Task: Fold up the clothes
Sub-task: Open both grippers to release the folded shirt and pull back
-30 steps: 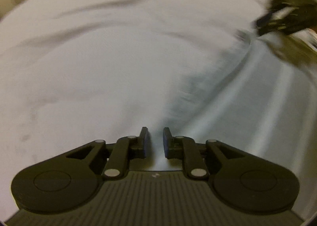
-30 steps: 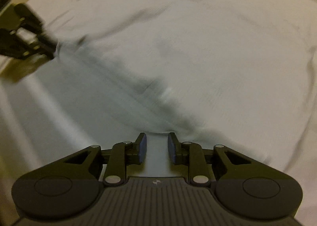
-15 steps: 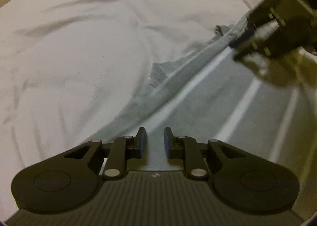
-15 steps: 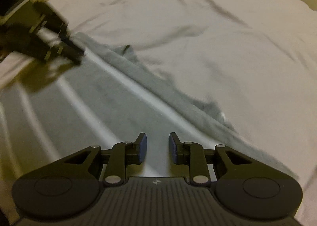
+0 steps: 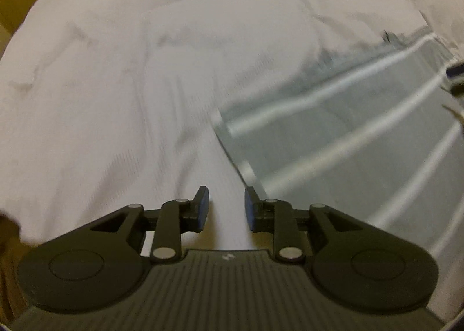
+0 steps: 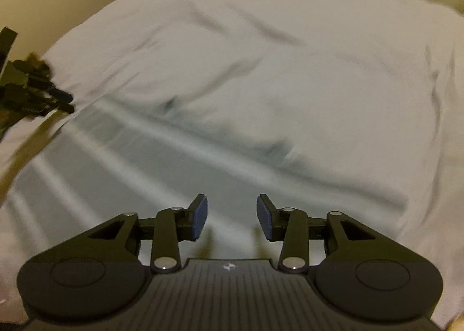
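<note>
Here, both tongs spread, empty, just opening; striped garment motion-blurred, edge-cropped.

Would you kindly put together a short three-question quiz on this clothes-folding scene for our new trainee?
1. True or false: the right tool is clamped on the striped garment.
2. What colour are the garment's stripes?
3. In the left wrist view, the garment lies on which side of the left tool? A) picture left B) picture right C) directly between the pads

Key:
1. False; both tools stand open with nothing between the pads.
2. White, on grey fabric lying on the white sheet.
3. B
</note>
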`<state>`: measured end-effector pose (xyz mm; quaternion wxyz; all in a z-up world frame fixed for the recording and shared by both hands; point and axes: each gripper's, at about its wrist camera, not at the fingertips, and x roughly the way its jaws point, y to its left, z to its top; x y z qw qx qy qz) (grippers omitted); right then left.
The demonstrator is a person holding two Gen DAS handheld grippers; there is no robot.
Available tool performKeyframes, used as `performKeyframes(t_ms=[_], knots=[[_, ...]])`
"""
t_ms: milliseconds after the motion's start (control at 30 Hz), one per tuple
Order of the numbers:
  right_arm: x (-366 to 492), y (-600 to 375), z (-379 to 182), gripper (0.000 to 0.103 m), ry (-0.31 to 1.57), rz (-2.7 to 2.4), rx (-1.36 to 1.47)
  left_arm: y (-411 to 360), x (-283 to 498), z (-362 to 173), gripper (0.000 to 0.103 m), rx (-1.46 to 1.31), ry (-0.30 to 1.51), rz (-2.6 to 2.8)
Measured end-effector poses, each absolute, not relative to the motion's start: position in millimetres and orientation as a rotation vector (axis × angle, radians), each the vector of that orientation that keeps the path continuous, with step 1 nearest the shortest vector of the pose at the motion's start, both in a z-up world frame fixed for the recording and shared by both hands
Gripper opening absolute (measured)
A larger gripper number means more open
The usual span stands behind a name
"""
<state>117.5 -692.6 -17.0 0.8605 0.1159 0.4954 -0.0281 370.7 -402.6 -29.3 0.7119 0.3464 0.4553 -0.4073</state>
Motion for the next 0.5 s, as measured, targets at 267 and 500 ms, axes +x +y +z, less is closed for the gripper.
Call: performKeyframes(t_ms=[267,500], knots=[[51.0,-651.5,-34.2,0.045,1.16,-0.164,0.289,-377.0,322.0,-22.5,0.028,0.935,0.945,-0.998],[32.1,-612.1,0.4,0.05,1.152,-0.241,0.276,-358.4,315.5,-15.0,0.039,1.257,0.671,-1.255]])
